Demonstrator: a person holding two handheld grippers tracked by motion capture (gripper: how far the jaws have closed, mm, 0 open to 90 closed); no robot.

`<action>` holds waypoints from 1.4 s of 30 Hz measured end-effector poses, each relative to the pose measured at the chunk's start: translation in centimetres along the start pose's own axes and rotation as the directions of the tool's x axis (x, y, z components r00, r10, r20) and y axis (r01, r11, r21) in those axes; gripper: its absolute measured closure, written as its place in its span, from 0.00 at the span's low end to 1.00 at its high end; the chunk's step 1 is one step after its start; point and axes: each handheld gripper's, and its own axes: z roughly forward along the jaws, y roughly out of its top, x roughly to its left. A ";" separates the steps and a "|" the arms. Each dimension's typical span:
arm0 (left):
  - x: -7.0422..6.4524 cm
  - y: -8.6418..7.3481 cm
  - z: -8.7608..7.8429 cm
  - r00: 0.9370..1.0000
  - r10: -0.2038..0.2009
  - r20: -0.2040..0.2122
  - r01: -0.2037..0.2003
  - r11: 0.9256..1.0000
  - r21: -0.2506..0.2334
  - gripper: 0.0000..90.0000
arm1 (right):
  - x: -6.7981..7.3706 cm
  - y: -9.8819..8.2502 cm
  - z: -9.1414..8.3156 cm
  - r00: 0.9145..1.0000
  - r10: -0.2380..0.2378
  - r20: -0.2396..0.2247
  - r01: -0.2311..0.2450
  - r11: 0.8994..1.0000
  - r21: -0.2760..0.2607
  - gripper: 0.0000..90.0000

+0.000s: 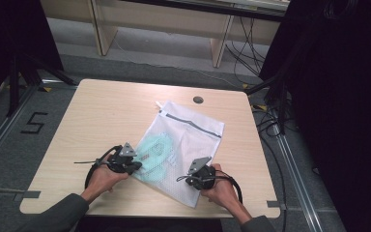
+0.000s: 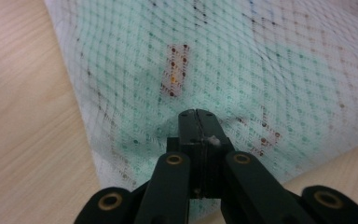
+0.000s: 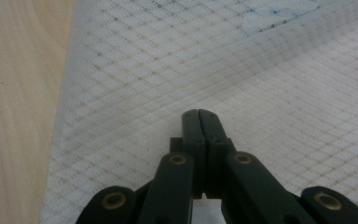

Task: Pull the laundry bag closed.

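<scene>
A white mesh laundry bag (image 1: 188, 133) lies slanted on the wooden table (image 1: 101, 111), with a grey zipper along its far end. A mint-green garment (image 1: 154, 147) shows through the mesh near its left edge. My left gripper (image 1: 136, 167) sits at that left edge. Its jaws (image 2: 196, 113) are shut, and the tips press into the mesh over the green cloth (image 2: 135, 56), which dimples around them. My right gripper (image 1: 187, 180) is at the bag's near right corner. Its jaws (image 3: 199, 113) are shut too, with the tips resting on plain white mesh (image 3: 261, 93).
A round cable hole (image 1: 198, 99) sits near the table's far edge. Bare wood lies left of the bag (image 2: 23, 116). Dark curtains, stands and floor cables (image 1: 270, 121) flank the table, and a floor mark "5" (image 1: 33, 123) is at the left.
</scene>
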 end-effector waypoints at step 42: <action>4.8 1.8 1.9 0.991 0.000 -0.135 0.001 1.000 0.006 0.99 | 4.2 4.9 2.9 0.990 -0.105 -0.095 0.102 0.994 -0.035 1.00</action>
